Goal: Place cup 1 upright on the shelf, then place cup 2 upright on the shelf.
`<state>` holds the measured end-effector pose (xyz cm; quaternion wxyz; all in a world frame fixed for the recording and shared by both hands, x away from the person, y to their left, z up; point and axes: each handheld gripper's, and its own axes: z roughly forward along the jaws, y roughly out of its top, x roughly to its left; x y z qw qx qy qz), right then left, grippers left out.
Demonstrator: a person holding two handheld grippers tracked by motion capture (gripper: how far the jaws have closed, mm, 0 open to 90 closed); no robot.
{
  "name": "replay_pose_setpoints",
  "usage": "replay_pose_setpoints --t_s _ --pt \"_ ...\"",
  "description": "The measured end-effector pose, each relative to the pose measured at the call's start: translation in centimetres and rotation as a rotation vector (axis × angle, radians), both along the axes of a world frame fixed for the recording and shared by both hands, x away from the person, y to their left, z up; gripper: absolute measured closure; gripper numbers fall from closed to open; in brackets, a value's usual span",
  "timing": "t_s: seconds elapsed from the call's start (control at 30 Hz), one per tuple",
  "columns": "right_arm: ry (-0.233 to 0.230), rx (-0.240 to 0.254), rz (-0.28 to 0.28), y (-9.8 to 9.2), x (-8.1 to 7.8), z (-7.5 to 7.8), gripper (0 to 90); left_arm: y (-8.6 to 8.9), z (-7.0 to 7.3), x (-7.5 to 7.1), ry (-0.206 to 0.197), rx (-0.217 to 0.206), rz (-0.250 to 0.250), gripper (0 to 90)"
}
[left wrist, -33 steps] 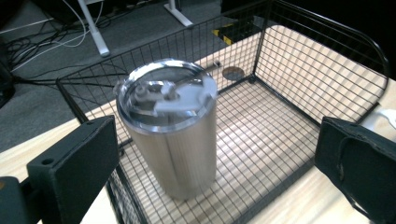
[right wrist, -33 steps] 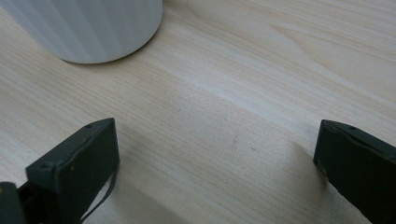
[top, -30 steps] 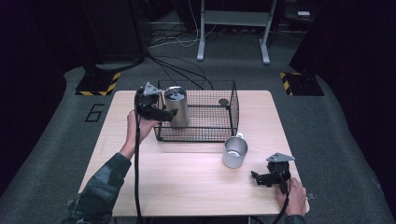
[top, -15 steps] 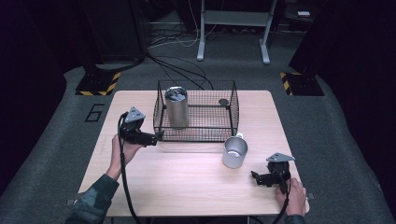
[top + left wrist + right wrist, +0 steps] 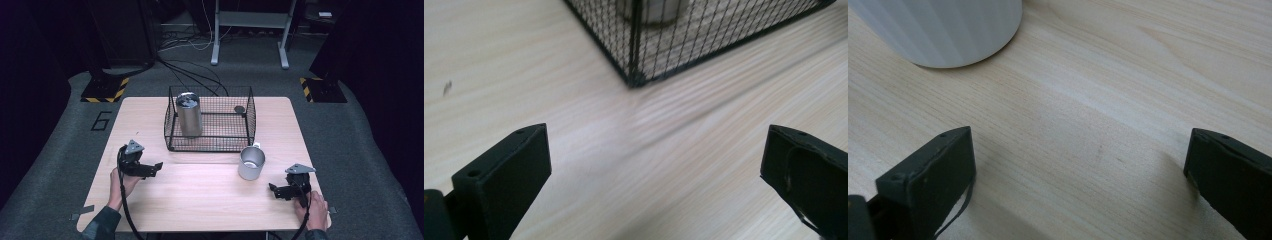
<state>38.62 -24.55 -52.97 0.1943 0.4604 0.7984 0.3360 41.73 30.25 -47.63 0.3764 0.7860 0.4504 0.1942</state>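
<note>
High view: a "6" is marked on the floor left of the table. Left gripper rests low, jaws spread and empty, aimed at the wire basket holding the steel canister. Metal cup stands just outside. Right gripper gapes empty, pointing left toward that cup.

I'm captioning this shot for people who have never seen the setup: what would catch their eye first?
First the black wire basket at the far middle of the wooden table, with a tall steel canister standing upright in its left part. Next, a metal cup standing outside the basket, near its front right corner. The open left gripper and right gripper sit at the near corners, both empty.
</note>
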Motion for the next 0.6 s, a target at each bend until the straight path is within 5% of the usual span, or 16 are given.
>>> replay_pose_setpoints --t_s 0.23,0.33,0.6 --pt "0.001 0.000 0.000 0.0 0.0 0.0 0.0 1.2 -3.0 0.1 0.035 0.059 0.078 0.0" --pt "-0.001 -0.001 0.001 0.0 0.0 0.0 0.0 1.7 -4.2 0.2 0.067 0.047 0.114 0.0" --pt "-0.002 -0.001 -0.033 0.1 -0.3 0.0 0.0 2.3 -5.4 0.3 0.052 0.065 0.149 0.0"
